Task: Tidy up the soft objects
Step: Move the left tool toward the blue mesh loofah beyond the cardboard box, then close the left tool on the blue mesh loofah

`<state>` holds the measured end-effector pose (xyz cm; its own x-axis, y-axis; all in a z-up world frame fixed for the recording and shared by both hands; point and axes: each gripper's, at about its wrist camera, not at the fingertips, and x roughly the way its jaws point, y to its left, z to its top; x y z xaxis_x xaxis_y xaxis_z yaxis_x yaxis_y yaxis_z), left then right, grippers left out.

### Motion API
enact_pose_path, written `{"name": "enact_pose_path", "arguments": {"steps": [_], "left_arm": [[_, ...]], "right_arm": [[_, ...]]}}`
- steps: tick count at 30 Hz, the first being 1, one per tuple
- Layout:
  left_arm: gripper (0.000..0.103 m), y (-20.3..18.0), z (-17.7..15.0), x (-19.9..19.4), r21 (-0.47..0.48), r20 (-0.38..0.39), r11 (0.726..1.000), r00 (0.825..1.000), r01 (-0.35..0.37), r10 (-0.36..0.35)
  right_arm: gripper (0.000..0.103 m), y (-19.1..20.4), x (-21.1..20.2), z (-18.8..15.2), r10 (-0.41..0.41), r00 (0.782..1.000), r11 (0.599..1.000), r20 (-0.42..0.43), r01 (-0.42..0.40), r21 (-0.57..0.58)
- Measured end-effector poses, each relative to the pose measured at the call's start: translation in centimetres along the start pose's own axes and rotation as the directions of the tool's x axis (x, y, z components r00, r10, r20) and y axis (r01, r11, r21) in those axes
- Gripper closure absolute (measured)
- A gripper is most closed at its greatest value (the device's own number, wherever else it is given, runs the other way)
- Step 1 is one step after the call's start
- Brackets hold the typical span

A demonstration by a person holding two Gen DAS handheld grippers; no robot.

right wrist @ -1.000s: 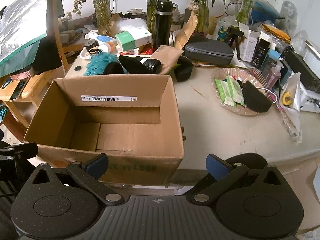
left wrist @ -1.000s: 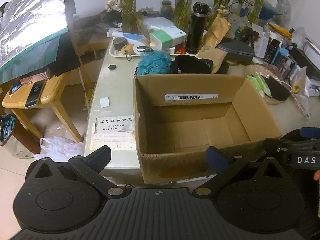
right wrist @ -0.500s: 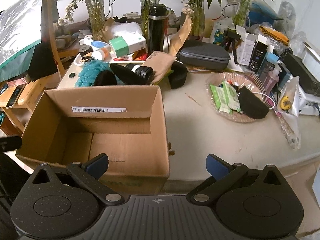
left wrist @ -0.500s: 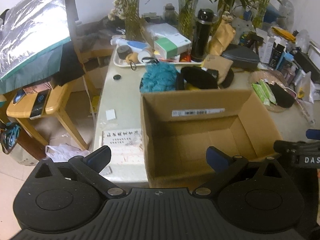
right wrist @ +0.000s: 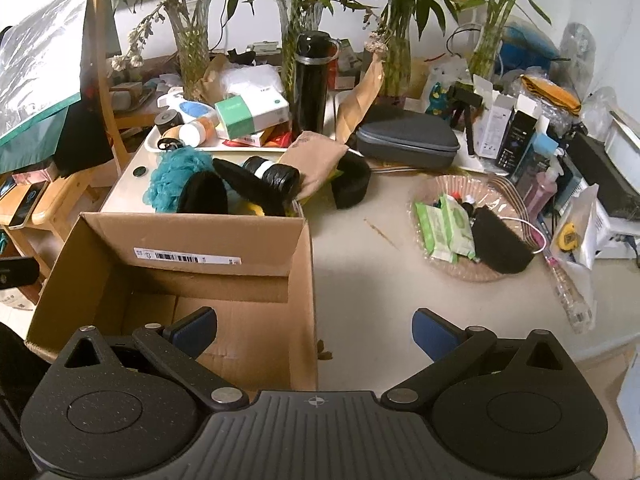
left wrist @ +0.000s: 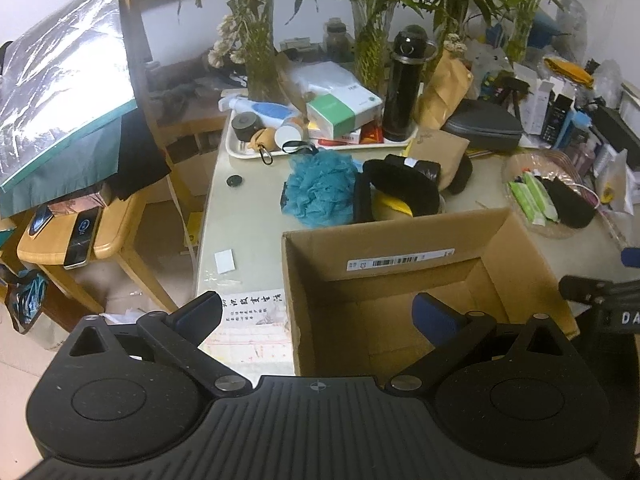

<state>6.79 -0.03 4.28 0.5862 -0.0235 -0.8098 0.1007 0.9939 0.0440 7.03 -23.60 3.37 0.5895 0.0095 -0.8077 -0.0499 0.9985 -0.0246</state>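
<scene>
An open, empty cardboard box (left wrist: 400,240) stands on the pale table, also in the right wrist view (right wrist: 200,232). Behind it lie a teal bath pouf (left wrist: 320,188), black soft items (left wrist: 396,188) and a tan pouch (left wrist: 440,148); the right wrist view shows the pouf (right wrist: 172,180), the black items (right wrist: 248,188) and the pouch (right wrist: 316,160). My left gripper (left wrist: 318,314) is open and empty over the box's near left corner. My right gripper (right wrist: 316,326) is open and empty over the box's near right wall.
A white tray (left wrist: 240,148) of bottles and boxes, a black flask (left wrist: 404,84), glass vases of bamboo and a grey case (right wrist: 404,140) crowd the back. A wicker basket (right wrist: 496,276) with wipes sits right. A wooden stool (left wrist: 100,240) stands left of the table.
Both grippers have risen and moved forward toward the box and the pile behind it; the box sits lower in both views. Both stay open.
</scene>
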Motion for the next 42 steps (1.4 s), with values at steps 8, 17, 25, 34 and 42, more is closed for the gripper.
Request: {"name": "enact_pose_path", "arguments": {"steps": [8, 17, 25, 34, 42], "left_arm": [[0.0, 1.3, -0.1, 0.6, 0.028, 0.027, 0.996, 0.996, 0.082, -0.082], [0.0, 2.8, 2.0, 1.9, 0.031, 0.078, 0.993, 0.99, 0.113, -0.115], [0.0, 3.9, 4.0, 4.1, 0.026, 0.101, 0.988, 0.983, 0.152, -0.154], [0.0, 5.1, 6.4, 8.2, 0.042, 0.094, 0.981, 0.977, 0.19, -0.193], [0.001, 6.7, 8.3, 13.1, 0.009, 0.093, 0.974, 0.969, 0.228, -0.228]], "right_arm": [[0.0, -1.4, 0.5, 0.2, -0.009, 1.0, 1.0, 0.005, 0.009, 0.008], [0.0, -3.2, 2.1, 0.9, -0.023, 1.0, 1.0, 0.009, 0.022, 0.018], [0.0, -4.4, 4.2, 2.5, 0.008, 1.0, 1.0, 0.021, -0.008, 0.017], [0.0, -4.7, 7.4, 4.2, 0.068, 0.997, 0.998, 0.046, -0.068, -0.001], [0.0, -5.2, 9.9, 5.8, 0.129, 0.988, 0.992, 0.087, -0.128, -0.016]]}}
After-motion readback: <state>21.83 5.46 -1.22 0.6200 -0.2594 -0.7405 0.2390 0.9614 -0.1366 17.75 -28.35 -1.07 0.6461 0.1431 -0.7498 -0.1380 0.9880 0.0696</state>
